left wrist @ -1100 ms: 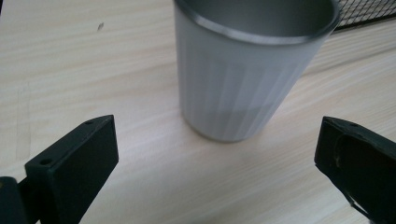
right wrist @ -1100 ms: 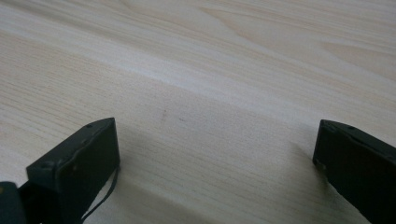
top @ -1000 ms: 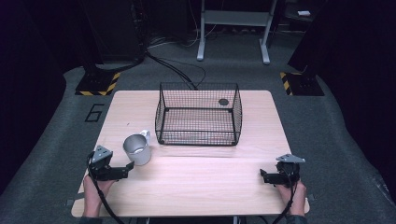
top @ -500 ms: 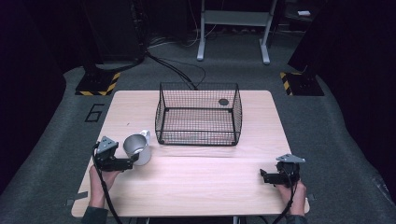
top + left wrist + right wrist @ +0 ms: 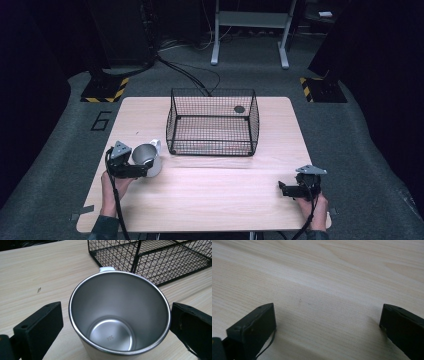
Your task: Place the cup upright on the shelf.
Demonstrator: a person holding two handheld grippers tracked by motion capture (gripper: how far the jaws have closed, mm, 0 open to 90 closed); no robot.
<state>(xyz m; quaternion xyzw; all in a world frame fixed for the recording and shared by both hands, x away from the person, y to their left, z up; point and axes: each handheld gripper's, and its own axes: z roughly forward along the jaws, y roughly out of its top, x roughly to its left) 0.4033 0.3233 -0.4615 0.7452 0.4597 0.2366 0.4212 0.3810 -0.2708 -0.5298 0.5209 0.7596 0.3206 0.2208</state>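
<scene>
A steel mug point(image 5: 146, 159) with a white handle stands upright on the wooden table point(image 5: 210, 200), left of the black wire basket point(image 5: 212, 122). My left gripper point(image 5: 142, 167) is open around the mug. In the left gripper view the mug point(image 5: 120, 315) sits between the two jaws, with a gap at each side, and its inside is bare. The handle point(image 5: 107, 269) points toward the basket point(image 5: 155, 257). My right gripper point(image 5: 283, 189) rests open near the table's front right, and the right gripper view has bare wood point(image 5: 324, 297) between its jaws.
The basket holds one small dark round thing point(image 5: 239, 109) at its back right. The table's near edge lies just behind both hands. Dark floor with cables and yellow-black striped feet surrounds the table.
My left gripper has moved forward and right until its jaws stand around the mug. The right gripper has stayed where it was.
</scene>
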